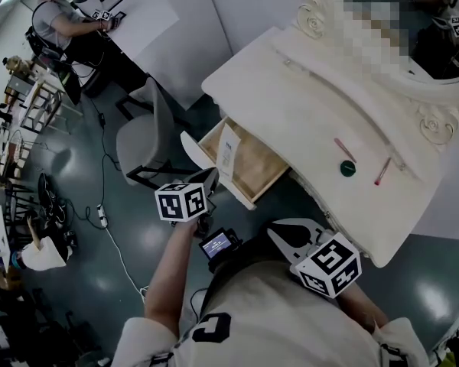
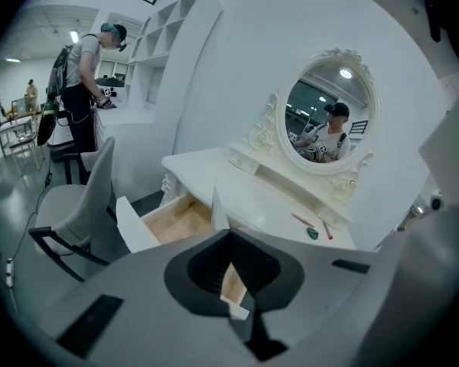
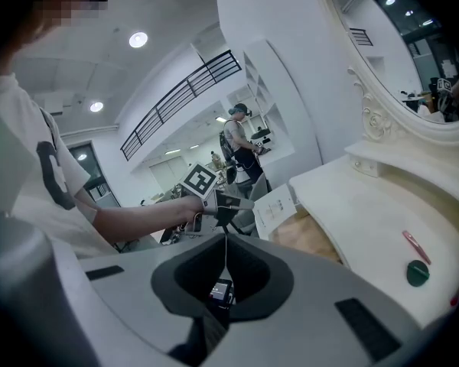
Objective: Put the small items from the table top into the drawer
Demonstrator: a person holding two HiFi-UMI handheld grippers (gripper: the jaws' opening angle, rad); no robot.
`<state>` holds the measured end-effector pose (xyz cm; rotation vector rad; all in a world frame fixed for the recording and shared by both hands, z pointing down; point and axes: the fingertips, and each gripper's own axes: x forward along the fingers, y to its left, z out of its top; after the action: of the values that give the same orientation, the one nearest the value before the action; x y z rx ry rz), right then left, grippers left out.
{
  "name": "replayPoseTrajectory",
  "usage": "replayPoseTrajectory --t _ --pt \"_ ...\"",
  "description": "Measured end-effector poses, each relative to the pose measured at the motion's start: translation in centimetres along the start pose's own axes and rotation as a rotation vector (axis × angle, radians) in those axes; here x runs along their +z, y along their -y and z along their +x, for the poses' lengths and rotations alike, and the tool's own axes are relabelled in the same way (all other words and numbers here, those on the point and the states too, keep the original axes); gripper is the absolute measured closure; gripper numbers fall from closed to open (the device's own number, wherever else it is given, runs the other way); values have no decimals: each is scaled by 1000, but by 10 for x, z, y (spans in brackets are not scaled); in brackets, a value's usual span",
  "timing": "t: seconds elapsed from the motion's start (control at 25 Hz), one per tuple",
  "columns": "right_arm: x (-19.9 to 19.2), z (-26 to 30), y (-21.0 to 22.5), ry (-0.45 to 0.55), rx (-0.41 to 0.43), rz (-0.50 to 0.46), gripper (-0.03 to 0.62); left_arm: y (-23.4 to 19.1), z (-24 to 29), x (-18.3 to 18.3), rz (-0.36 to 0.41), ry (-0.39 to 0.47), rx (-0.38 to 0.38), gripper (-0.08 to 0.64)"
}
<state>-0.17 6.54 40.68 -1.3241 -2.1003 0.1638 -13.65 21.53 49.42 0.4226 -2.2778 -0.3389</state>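
A white vanity counter (image 1: 306, 105) with an ornate oval mirror (image 1: 444, 121) at its back is seen from above, and its drawer (image 1: 257, 164) is pulled out on the side towards the person, its pale wooden bottom exposed. Three small items are left on the counter top, close together near the mirror's base and well apart from the drawer: a pink stick (image 1: 344, 150), a round green item (image 1: 347, 168) just beside it, and a red stick (image 1: 382, 171) a little further along. None of them is touched by either gripper. The left gripper (image 1: 212, 176) is held in the air just off the drawer's open front, pointed down and towards it; in the left gripper view its jaws are seen pressed together with nothing between them. The right gripper (image 1: 284, 232) is held off the counter's front edge, near the three items but apart from them; in the right gripper view its jaws are likewise seen met in a thin seam, and nothing is gripped. A grey chair (image 1: 141, 140) is stood on the floor beside the drawer, and another person (image 1: 61, 20) is seen at a desk in the background.
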Motion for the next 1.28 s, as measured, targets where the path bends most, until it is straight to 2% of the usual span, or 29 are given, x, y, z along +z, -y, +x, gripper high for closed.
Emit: replayPoseTrajectory --t 0.24,0.48,0.8,1.08,1.28 --pt "-8 7 -4 -16 29 11 565 -10 -2 -13 -12 -30 21 503" --pt "-5 13 2 -19 2 27 565 -23 3 -16 -16 -57 18 503" --pt "14 51 6 -33 -56 43 565 -52 21 3 -65 -67 -66 503" --pt "31 97 11 -70 -124 78 565 -91 53 5 -113 -151 -128 503" --pt "37 125 18 -95 -153 111 565 -103 80 9 -109 -208 -177 503"
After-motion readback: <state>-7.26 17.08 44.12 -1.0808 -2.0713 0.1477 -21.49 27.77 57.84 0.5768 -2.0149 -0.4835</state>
